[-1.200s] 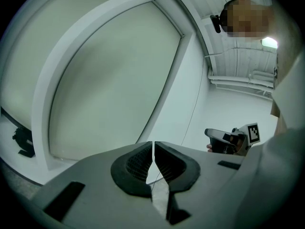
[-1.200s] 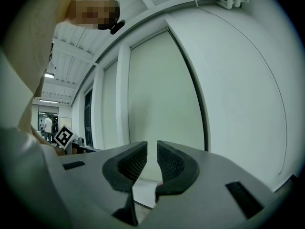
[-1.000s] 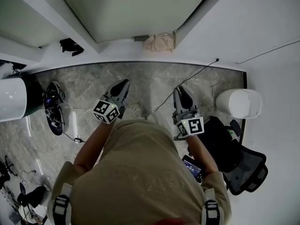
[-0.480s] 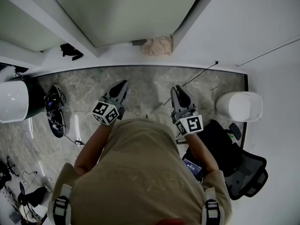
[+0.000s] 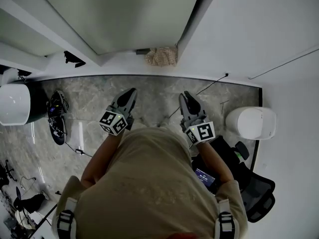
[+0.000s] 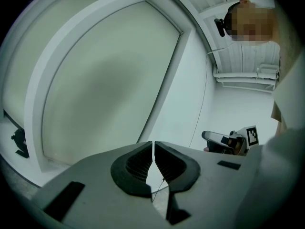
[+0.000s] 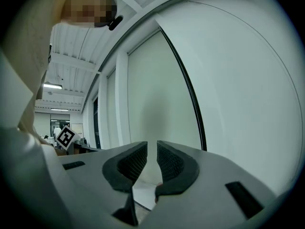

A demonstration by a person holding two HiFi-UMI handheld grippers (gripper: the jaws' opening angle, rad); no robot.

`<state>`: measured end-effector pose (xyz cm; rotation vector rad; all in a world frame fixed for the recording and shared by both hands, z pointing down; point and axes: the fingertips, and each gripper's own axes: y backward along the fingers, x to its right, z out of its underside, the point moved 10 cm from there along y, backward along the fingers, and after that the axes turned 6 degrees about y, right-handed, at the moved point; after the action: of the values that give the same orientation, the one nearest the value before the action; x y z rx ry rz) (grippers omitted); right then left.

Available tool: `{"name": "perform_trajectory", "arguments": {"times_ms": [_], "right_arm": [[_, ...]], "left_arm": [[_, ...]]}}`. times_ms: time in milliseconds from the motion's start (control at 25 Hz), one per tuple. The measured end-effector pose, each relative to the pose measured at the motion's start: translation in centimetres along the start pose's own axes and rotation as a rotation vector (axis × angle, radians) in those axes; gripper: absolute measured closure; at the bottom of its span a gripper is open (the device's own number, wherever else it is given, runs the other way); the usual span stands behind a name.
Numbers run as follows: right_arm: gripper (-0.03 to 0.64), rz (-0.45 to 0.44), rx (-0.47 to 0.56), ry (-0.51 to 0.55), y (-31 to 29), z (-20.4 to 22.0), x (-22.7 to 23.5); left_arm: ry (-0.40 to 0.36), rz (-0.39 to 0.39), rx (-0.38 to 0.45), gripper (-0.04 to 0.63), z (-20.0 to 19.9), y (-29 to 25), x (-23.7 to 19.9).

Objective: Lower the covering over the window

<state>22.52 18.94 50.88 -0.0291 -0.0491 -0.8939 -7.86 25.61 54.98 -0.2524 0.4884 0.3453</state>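
The pale window covering (image 5: pixel 124 14) fills the frame ahead of me, and it hangs down to the sill in the left gripper view (image 6: pixel 105 80) and the right gripper view (image 7: pixel 162 104). My left gripper (image 5: pixel 130 91) points level at it over the floor. Its jaws are shut with only a hairline slit (image 6: pixel 153 144) and hold nothing. My right gripper (image 5: pixel 183 95) is held beside it, jaws a narrow gap apart (image 7: pixel 151 144), with nothing between them. Neither touches the covering. Each gripper shows in the other's view, the right one (image 6: pixel 224 141) and the left one's marker cube (image 7: pixel 66 137).
A tan cloth bundle (image 5: pixel 162 56) lies at the window's lower right corner. A thin cable (image 5: pixel 199 91) runs across the marbled floor. A white round unit (image 5: pixel 249 122) and a black office chair (image 5: pixel 249 183) stand to my right. Dark gear (image 5: pixel 56 114) lies at the left.
I have moved toward the window with both grippers carried forward; the covering and wall look nearer and the chair has slid lower in view. Both sets of jaws look unchanged.
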Motion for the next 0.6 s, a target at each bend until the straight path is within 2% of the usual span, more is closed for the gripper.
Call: {"name": "perform_trajectory", "arguments": {"times_ms": [400, 600], "right_arm": [[0.566, -0.097, 0.012, 0.001, 0.4, -0.1, 5.7], [0.566, -0.115, -0.005, -0.014, 0.9, 0.6, 7.4]], "left_arm": [[0.0, -0.086, 0.036, 0.565, 1.1, -3.5, 3.0], [0.01, -0.106, 0.05, 0.565, 2.0, -4.5, 4.1]]}}
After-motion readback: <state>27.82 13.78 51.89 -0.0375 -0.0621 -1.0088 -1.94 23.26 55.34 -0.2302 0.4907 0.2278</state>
